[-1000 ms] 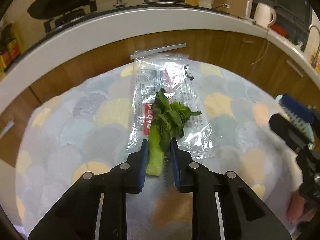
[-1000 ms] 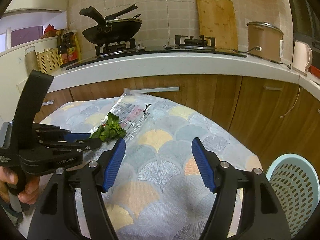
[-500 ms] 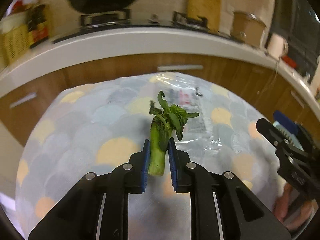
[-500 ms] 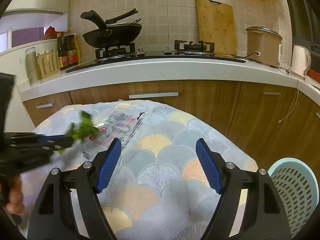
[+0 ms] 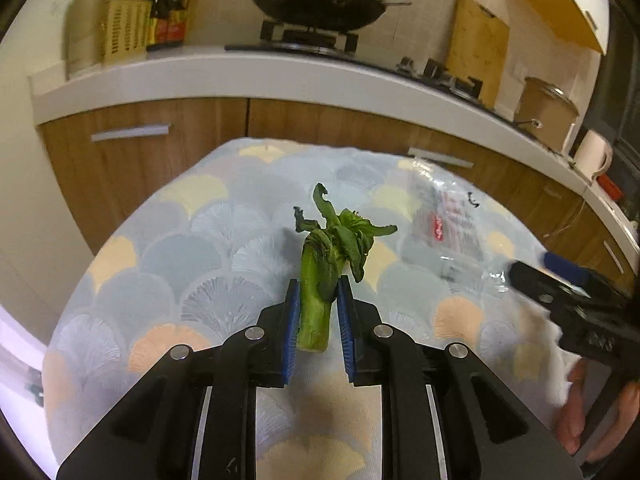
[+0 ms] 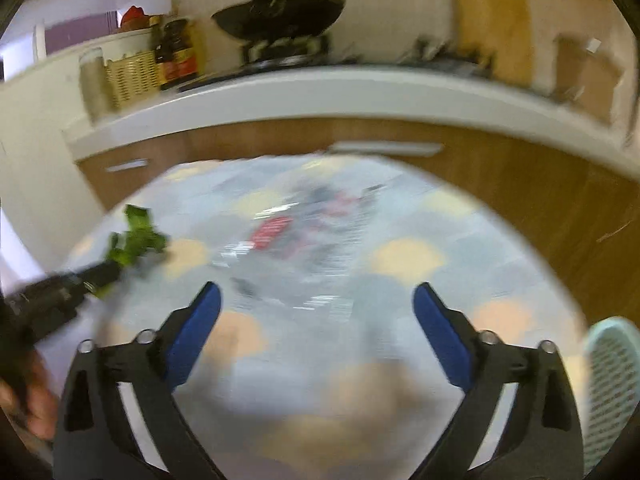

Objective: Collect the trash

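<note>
A green vegetable stalk (image 5: pixel 320 276) with wilted leaves is lifted off the table, and my left gripper (image 5: pixel 318 300) is shut on its stem. The stalk (image 6: pixel 136 240) also shows at the left of the blurred right wrist view, held out by the left gripper (image 6: pixel 100 276). A clear plastic bag (image 5: pixel 448 224) with red print lies flat on the tablecloth to the right of the stalk. My right gripper (image 6: pixel 316 300) hovers in front of that bag (image 6: pixel 304 232); its jaws are opening wide with nothing between them.
The round table (image 5: pixel 168 264) wears a scallop-patterned cloth. Behind it run wooden cabinets (image 5: pixel 160 148) under a white counter with a wok on the stove (image 5: pixel 320 4). A pale blue perforated basket (image 6: pixel 612 384) stands low at the right.
The left gripper has carried the stalk off the bag and to the left. The right gripper's jaws have spread wider and it has swung left toward the bag.
</note>
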Demonstrator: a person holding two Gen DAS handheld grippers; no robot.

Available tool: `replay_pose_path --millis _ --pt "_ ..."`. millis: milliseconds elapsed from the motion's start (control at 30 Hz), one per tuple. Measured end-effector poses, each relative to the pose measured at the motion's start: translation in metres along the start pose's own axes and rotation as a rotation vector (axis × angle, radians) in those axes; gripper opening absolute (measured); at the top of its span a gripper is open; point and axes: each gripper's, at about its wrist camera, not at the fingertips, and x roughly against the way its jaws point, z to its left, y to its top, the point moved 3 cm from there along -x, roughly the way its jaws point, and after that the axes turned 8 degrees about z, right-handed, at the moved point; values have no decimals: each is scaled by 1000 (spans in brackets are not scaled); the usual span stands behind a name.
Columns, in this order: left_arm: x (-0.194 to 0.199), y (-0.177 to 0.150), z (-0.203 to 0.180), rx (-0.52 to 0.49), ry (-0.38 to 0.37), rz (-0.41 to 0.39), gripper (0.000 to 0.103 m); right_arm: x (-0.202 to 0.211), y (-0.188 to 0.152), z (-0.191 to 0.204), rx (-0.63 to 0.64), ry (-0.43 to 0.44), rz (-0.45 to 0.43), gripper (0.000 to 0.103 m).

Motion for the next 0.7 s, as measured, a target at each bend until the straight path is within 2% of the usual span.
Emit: replay_pose_path --millis 67,133,167,300,500,567,700 --pt "1 -1 -1 -8 0 -7 17 -12 9 12 -16 -15 19 95" --pt "2 -1 1 -4 -11 -9 17 -25 20 23 -22 -101 25 95" --pt "3 -2 3 3 -23 -9 17 -28 24 25 -30 -116 22 95" --pt "1 -3 10 32 -63 5 17 -44 34 25 -81 -108 31 95" --pt "-2 -2 9 32 -58 15 17 -51 32 24 -91 -185 53 95" --pt "-3 -2 12 44 -69 19 17 -54 31 17 -127 -221 78 95" --pt "-3 -1 18 74 -80 24 17 -66 35 8 -153 -228 135 96"
